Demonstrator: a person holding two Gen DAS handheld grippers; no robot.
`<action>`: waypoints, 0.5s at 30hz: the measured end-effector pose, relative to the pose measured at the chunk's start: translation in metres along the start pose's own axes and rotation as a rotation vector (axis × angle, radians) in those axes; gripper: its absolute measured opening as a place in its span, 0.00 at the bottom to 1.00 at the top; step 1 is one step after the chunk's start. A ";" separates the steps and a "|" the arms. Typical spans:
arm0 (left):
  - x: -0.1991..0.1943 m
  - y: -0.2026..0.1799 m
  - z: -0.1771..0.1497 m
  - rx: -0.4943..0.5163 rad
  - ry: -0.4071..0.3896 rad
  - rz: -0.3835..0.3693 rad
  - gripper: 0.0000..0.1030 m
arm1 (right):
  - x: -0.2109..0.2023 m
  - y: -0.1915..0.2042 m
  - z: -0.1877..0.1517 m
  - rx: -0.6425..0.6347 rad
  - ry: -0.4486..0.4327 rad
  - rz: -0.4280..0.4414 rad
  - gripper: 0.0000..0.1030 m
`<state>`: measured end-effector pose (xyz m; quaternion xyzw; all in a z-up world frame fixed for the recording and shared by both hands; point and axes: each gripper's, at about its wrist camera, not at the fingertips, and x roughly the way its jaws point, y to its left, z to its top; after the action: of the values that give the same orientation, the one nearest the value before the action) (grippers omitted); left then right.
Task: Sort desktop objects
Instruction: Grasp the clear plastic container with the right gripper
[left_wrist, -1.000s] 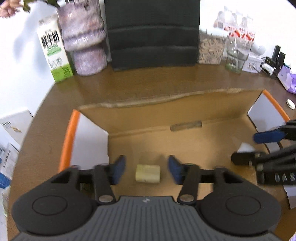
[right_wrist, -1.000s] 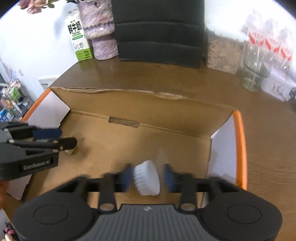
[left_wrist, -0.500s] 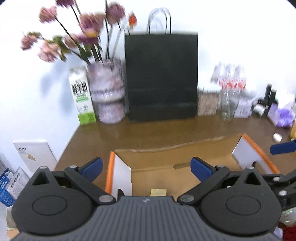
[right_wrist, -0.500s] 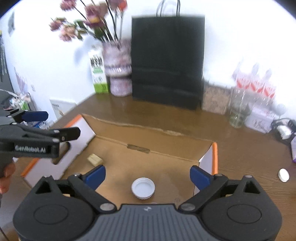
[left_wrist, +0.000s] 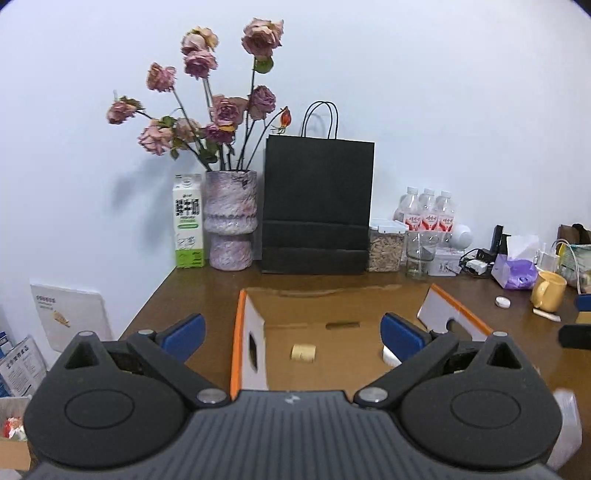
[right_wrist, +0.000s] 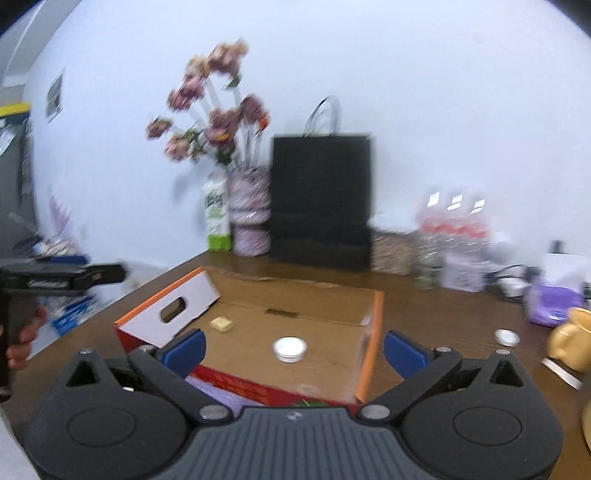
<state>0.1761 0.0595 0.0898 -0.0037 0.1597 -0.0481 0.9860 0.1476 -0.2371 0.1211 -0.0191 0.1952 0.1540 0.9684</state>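
An open cardboard box (left_wrist: 332, 341) with orange-edged flaps lies on the brown table. A pale yellow block (left_wrist: 303, 352) rests on its floor, and a white cap (left_wrist: 388, 356) peeks out behind my left gripper's right finger. My left gripper (left_wrist: 291, 334) hangs open and empty, back from the box. In the right wrist view the box (right_wrist: 173, 306) holds the same block (right_wrist: 222, 324) and cap (right_wrist: 290, 349). My right gripper (right_wrist: 294, 350) is above the near wall, its jaws opening with nothing between them. The left gripper (right_wrist: 62, 277) shows at the left edge, held by a hand.
Along the back wall stand a milk carton (left_wrist: 188, 221), a flower vase (left_wrist: 231, 221), a black paper bag (left_wrist: 317, 206), a jar, a glass and water bottles (left_wrist: 428, 218). At the right are a yellow mug (left_wrist: 548, 295), a purple tissue pack and a second white cap (left_wrist: 502, 302).
Both grippers opened wide, let go of the block and the cap inside the box, then drew back and up. Block and cap now lie on the box floor.
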 end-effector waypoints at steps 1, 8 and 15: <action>-0.006 0.001 -0.008 -0.004 -0.001 0.014 1.00 | -0.009 0.000 -0.010 0.001 -0.014 -0.015 1.00; -0.041 0.015 -0.060 -0.089 0.051 0.103 1.00 | -0.041 -0.002 -0.085 0.038 0.020 -0.068 1.00; -0.050 0.019 -0.097 -0.116 0.130 0.143 1.00 | -0.044 0.000 -0.138 0.097 0.053 -0.102 1.00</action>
<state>0.1000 0.0839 0.0127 -0.0461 0.2258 0.0318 0.9726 0.0578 -0.2628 0.0108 0.0139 0.2268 0.0940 0.9693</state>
